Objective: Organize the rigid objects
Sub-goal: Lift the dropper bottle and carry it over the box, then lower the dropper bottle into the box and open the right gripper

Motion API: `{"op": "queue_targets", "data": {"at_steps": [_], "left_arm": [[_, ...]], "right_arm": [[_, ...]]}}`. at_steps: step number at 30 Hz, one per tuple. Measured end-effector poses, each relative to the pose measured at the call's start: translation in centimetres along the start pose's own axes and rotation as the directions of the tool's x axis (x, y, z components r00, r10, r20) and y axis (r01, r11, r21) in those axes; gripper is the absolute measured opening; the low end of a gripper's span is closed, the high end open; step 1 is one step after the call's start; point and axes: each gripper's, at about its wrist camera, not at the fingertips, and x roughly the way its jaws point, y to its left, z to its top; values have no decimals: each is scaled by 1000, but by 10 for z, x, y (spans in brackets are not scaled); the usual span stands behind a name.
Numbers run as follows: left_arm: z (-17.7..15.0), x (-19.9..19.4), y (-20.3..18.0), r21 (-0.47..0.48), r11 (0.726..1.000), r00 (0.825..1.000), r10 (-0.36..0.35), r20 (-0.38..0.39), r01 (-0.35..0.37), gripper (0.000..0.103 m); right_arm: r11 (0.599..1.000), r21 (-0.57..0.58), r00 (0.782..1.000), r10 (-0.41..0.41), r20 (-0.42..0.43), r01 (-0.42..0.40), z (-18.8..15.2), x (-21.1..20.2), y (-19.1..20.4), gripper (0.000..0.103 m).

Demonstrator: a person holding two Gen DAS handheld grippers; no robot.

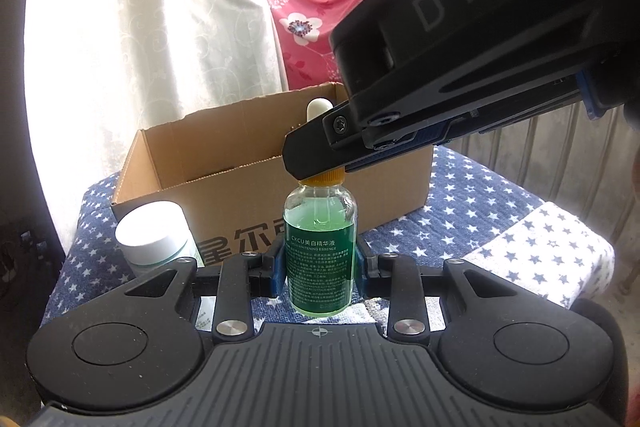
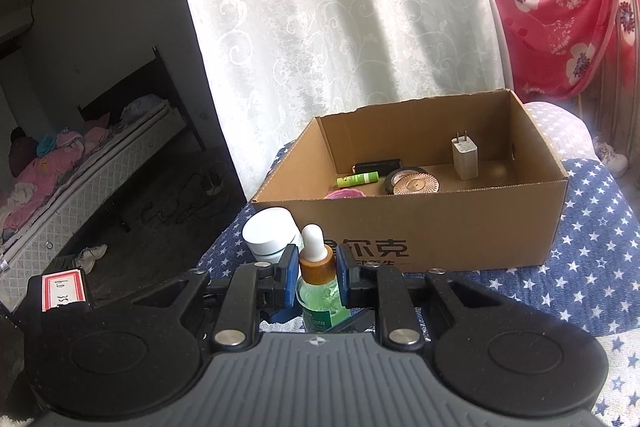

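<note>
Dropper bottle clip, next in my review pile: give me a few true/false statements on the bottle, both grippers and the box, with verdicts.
1. The left gripper clamps the green dropper bottle by its body. True.
2. The right gripper is closed around the white jar. False: its pads sit on either side of the bottle's orange collar; the jar stands untouched beside the bottle.
3. The cardboard box already holds a white plug adapter. True.
4. The dropper bottle lies on its side inside the box. False: it is upright, in front of the box, over the star-patterned cloth.
5. The box is closed with its flaps folded shut. False: it is open at the top.
</note>
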Motion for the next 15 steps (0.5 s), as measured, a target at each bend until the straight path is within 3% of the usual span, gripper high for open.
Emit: {"op": "queue_targets", "data": {"at_steps": [7, 15], "left_arm": [[40, -13, 5, 6, 1000, 999, -17, 50, 17, 31], [102, 15, 9, -14, 994, 994, -103, 33, 104, 31]], "right_arm": [[997, -78, 998, 4, 67, 1, 30, -18, 9, 21], [995, -96, 994, 9, 111, 1, 80, -23, -18, 22]]}}
